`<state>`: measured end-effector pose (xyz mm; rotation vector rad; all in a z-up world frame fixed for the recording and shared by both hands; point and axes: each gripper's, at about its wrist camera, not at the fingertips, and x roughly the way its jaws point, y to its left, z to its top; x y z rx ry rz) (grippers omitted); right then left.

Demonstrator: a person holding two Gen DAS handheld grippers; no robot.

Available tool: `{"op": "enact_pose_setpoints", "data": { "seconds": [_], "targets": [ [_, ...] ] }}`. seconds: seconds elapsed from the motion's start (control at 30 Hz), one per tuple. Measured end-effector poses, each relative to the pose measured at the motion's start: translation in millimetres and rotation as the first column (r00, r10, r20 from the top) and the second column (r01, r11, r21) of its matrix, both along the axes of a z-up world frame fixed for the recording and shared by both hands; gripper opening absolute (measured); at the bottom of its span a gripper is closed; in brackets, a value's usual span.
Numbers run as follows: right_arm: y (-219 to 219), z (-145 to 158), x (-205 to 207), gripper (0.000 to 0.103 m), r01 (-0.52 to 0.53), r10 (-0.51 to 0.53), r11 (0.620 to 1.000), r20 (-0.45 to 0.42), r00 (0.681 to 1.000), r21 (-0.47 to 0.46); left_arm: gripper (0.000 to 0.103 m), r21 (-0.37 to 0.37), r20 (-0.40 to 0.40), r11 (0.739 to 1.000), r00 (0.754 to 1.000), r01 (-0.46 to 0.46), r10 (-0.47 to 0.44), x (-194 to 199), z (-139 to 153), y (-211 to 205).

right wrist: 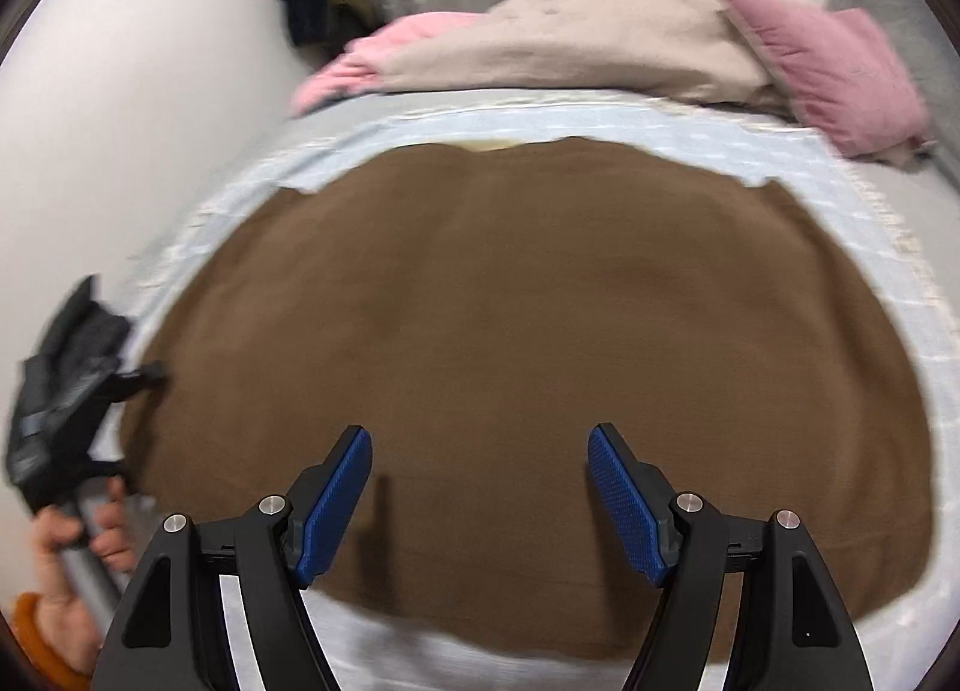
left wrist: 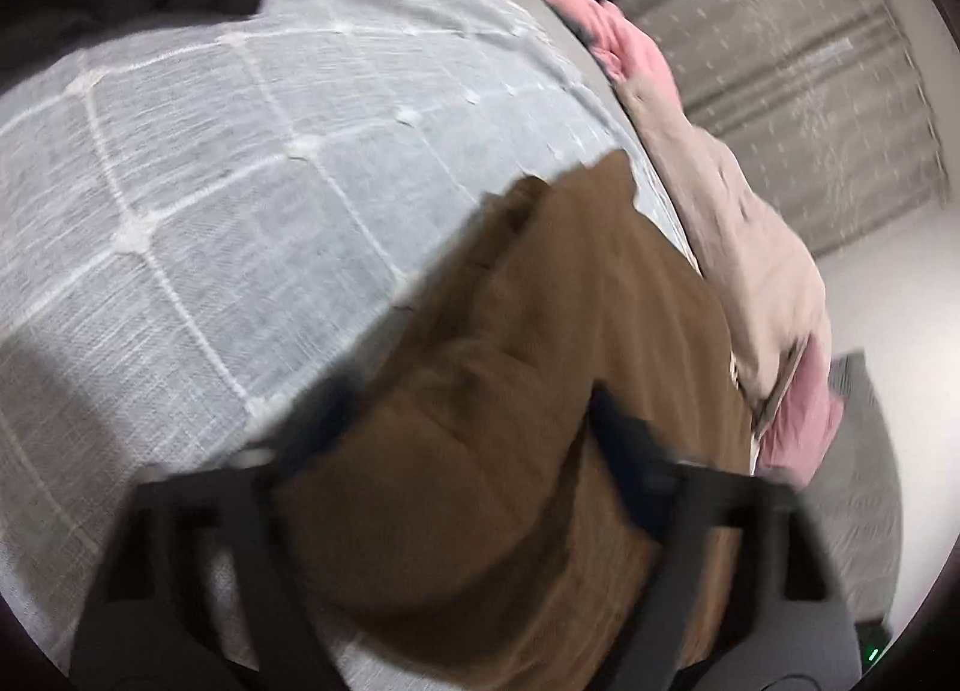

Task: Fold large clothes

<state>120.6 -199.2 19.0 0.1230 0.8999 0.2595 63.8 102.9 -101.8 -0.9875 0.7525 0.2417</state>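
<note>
Brown cloth [right wrist: 510, 331] lies spread flat on the bed [right wrist: 600, 118] — a pink and beige heap [right wrist: 600, 43] behind it. Right gripper [right wrist: 480, 505] hovers spread, nothing between its fingers. Left gripper [left wrist: 474, 451] straddles a cloth fold; blur hides any pinch.

place: home bedroom, probably | cues: bed with quilted cover [left wrist: 240, 151], pillows [right wrist: 828, 67], curtains [left wrist: 810, 61]

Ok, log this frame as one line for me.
item: brown garment spread flat on grey checked bedspread | left hand-held gripper: over garment, grip unclear | right hand-held gripper: open above garment
</note>
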Motion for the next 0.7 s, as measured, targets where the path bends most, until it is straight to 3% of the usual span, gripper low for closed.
{"op": "enact_pose_setpoints", "data": {
  "seconds": [0.07,0.1,0.2,0.3,0.4,0.47,0.6,0.7],
  "targets": [
    [11.3,-1.5,0.8,0.073,-0.04,0.04,0.999,0.001,0.999,0.023,0.043,-0.057,0.018,0.998,1.0,-0.008,0.009,0.2,-0.5,4.0],
    [18.2,-3.2,2.0,0.068,-0.063,0.063,0.998,-0.002,0.998,0.027,0.04,-0.068,0.03,0.998,1.0,-0.006,0.008,0.0,2.5,3.9],
    [31.6,-12.7,8.7,0.048,-0.109,0.11,0.993,-0.038,0.993,0.039,0.028,0.007,0.11,1.0,0.994,0.02,-0.021,0.8,28.5,-8.0],
    [36.1,-34.8,21.6,0.047,-0.095,0.1,0.994,-0.127,0.987,0.047,0.024,0.084,0.252,0.992,0.961,0.095,-0.113,3.2,67.5,-27.3],
    [26.2,-45.9,32.3,0.047,-0.071,0.095,0.988,-0.173,0.98,0.137,0.023,0.177,0.387,0.966,0.89,0.186,-0.242,2.1,109.0,-56.7],
    [18.7,-47.3,36.5,0.047,-0.065,0.103,0.979,-0.195,0.975,0.195,0.023,0.269,0.442,0.932,0.829,0.241,-0.342,-2.6,134.2,-81.5],
    [-3.2,-46.6,42.1,0.047,-0.057,0.135,0.946,-0.231,0.964,0.318,0.023,0.463,0.46,0.813,0.688,0.353,-0.561,-9.2,171.3,-150.9],
    [-46.1,-39.0,46.3,0.047,0.02,0.118,0.874,-0.251,0.961,0.486,0.023,0.505,0.442,0.735,0.596,0.453,-0.67,-2.8,180.7,-200.1]
  ]
}}
